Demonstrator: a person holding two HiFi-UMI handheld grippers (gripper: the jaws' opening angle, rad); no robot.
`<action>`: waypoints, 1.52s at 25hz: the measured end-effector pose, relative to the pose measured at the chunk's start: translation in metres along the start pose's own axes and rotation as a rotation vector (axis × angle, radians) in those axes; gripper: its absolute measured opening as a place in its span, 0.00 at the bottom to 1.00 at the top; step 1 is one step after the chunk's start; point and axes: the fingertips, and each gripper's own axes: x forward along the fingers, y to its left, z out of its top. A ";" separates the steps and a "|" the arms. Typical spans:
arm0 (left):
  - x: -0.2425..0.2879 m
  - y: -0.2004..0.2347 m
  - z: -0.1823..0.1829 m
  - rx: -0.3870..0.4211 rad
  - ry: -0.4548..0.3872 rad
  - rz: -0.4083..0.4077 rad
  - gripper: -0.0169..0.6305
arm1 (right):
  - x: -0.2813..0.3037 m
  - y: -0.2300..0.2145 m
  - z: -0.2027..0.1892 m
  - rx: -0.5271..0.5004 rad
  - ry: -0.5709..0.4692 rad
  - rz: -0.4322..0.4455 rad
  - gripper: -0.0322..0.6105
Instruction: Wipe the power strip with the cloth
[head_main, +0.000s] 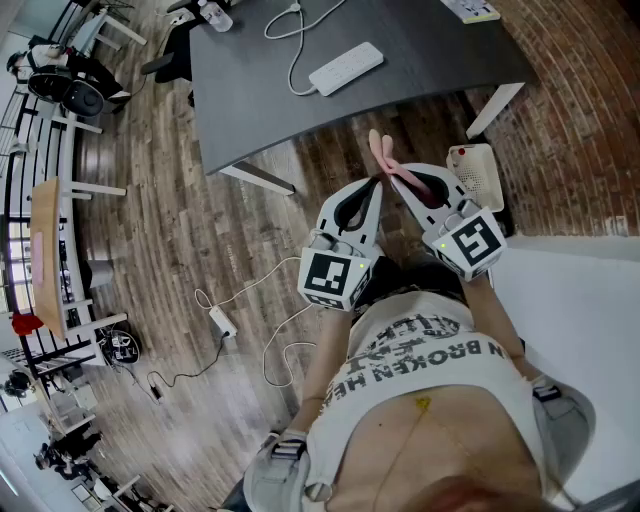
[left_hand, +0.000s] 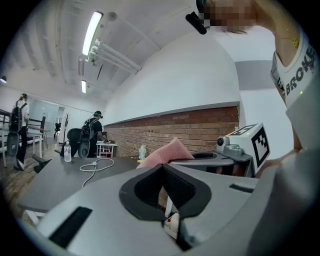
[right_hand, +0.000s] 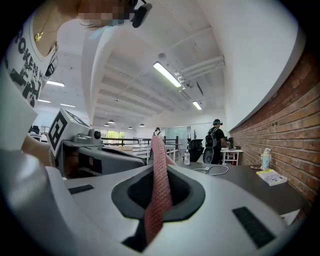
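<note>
The wooden floor (head_main: 180, 230) fills most of the head view, and the dark grey tabletop (head_main: 260, 90) lies across the top of it. The person (head_main: 430, 390) stands back from the tabletop edge and holds both grippers close to the body, over the floor.

The left gripper (head_main: 377, 184) points toward the tabletop. Its fingers (left_hand: 100, 220) are clenched tip to tip with nothing between them. The right gripper (head_main: 396, 172) is just beside it, and the tips of the two nearly meet. Its fingers (right_hand: 90, 210) are clamped on the pink cloth (head_main: 381, 150), which runs up through the gap between them as a narrow folded band (right_hand: 159, 165). A short end of the cloth sticks out past the tips toward the tabletop. In the left gripper view the same cloth shows as a pink peak (left_hand: 167, 151) just beyond the closed tips.

The white power strip (head_main: 346, 68) lies flat on the tabletop, well apart from both grippers. Its white cable (head_main: 293, 52) curls away toward the far edge. A clear bottle (head_main: 215, 15) stands near the far left corner of the tabletop.

On the floor, a white perforated bin (head_main: 478, 172) sits beside the table leg (head_main: 493, 110), near the right gripper. A small white socket block (head_main: 222, 322) with its cord lies further left.
</note>
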 end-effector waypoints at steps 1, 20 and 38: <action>0.003 -0.005 0.001 0.001 -0.001 0.002 0.04 | -0.004 -0.002 0.000 -0.002 0.000 0.003 0.08; 0.076 -0.047 -0.019 -0.034 0.043 0.066 0.04 | -0.072 -0.091 -0.021 0.060 0.002 -0.011 0.08; 0.215 0.183 0.012 -0.008 0.054 -0.028 0.04 | 0.171 -0.217 -0.004 0.039 0.012 -0.031 0.08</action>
